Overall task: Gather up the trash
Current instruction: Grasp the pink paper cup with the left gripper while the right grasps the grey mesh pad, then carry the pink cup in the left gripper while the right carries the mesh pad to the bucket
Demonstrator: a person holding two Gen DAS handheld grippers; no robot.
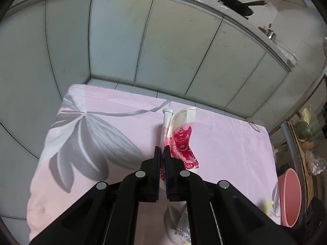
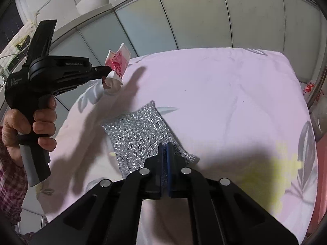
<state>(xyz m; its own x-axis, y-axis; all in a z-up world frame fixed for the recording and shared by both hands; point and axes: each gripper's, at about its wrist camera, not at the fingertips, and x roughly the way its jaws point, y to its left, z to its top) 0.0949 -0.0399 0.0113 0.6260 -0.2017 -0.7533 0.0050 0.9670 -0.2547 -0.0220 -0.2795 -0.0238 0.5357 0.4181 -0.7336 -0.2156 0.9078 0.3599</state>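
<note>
My left gripper is shut on a crushed white paper cup with red print and holds it above the pink cloth-covered table. In the right wrist view the same cup hangs from the left gripper above the table's far left side. My right gripper is shut with nothing between its fingers, just over the near edge of a silver scouring pad that lies flat on the cloth. The pad's corner also shows in the left wrist view.
A pink bucket stands on the floor to the right of the table. Grey-green cabinet doors run behind the table. A yellow stain marks the cloth at the near right.
</note>
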